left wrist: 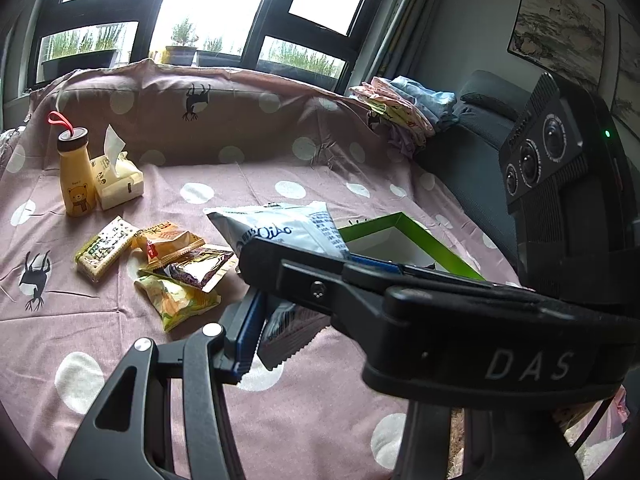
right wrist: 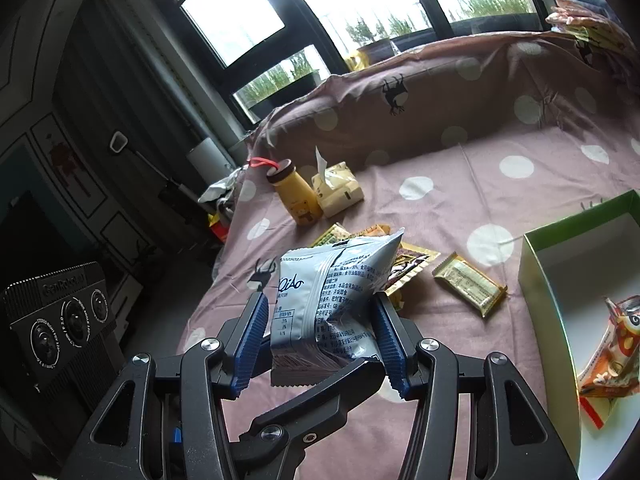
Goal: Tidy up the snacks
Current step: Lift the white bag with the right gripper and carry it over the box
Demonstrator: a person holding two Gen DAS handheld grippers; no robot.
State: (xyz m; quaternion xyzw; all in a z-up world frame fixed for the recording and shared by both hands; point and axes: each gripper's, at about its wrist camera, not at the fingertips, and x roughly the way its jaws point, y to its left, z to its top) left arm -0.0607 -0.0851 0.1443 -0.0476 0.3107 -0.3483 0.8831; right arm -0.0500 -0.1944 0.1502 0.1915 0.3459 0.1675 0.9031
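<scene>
Each fisheye rides close behind its own fingers, angled down across the pink dotted bedspread (left wrist: 328, 176) toward the windows. The left view's far finger is apparently hidden by the other tool. Both share the white packet (right wrist: 332, 300), yellow bottle (left wrist: 76, 176) and green box (right wrist: 560, 248).

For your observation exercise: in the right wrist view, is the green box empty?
No. The green box already holds an orange snack packet lying on its white floor.
</scene>
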